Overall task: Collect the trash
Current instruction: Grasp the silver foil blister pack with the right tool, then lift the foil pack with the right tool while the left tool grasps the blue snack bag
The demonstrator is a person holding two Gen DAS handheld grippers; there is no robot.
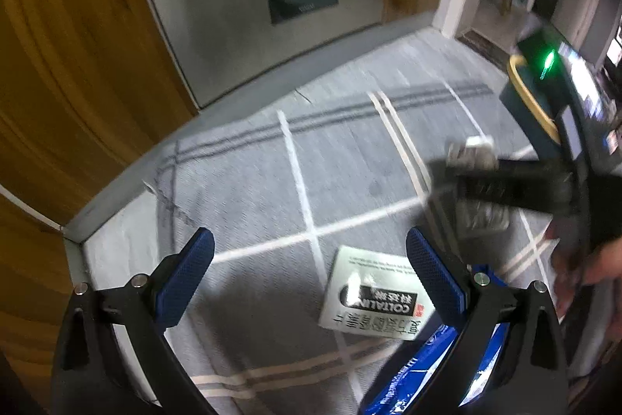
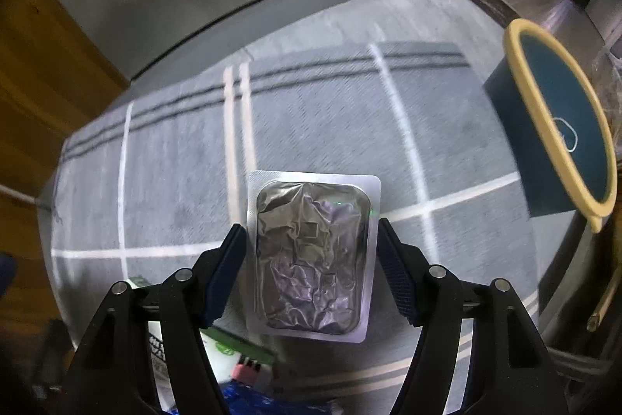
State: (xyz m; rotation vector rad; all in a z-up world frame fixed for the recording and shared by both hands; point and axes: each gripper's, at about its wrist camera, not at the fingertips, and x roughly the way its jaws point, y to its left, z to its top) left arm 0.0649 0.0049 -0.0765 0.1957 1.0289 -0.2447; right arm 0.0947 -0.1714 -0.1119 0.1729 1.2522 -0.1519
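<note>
Your right claw (image 2: 313, 267) is gripping a foil blister pack (image 2: 313, 255). The pack is sitting squarely between the two blue pads, its long edges touching both of them, and its far end is sticking out past the fingertips. The foil face is turned toward the camera and is crumpled. The pack is hanging above the grey rug (image 2: 330, 127) rather than lying on it. In your left camera the same right claw (image 1: 478, 181) is showing as a dark blurred shape at the right, with the silvery pack (image 1: 472, 152) blurred in it.

Your left claw (image 1: 311, 271) is standing wide open with nothing between the pads. It is pointing down at the rug (image 1: 252, 189). A white medicine box (image 1: 373, 294) with black lettering is lying flat on the rug just inside the right pad (image 1: 435, 271), partly hidden by it, well apart from the left pad. A blue wrapper (image 1: 420, 376) is lying nearer still, under that same finger, touching or overlapping the box's near edge; you cannot tell which.

The dark bin with the yellow rim (image 2: 559, 119) is standing on the rug to the right of the held pack, well apart from it, its mouth facing your right camera. In the left view it (image 1: 532, 96) is sitting at the far right, behind the right claw.

More litter, white, green and pink (image 2: 233, 349), is lying below your right claw's left finger, too hidden to identify.
</note>
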